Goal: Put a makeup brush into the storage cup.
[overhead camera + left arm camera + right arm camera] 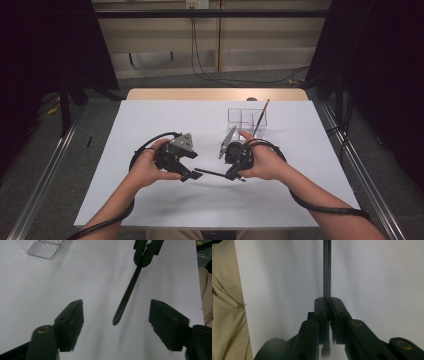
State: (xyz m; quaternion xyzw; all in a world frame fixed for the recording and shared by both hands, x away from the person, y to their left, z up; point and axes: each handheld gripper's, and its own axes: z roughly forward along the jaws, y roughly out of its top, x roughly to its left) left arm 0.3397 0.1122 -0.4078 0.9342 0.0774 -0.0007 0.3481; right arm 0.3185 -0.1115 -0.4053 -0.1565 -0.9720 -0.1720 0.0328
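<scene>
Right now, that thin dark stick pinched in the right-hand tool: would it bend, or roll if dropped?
The thin dark stick probably stays stiff: it juts straight from the right gripper, held at one end, without sagging. It looks slim and rounded, so it is likely light and might roll on the flat white table.

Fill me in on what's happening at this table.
A person works two hand-held grippers over a white table. The right gripper is clamped on a slim dark pen and holds it out toward the left gripper, whose jaws stand apart on either side of the pen's free end without touching it. Farther back, a clear plastic holder has another pen leaning in it.
</scene>
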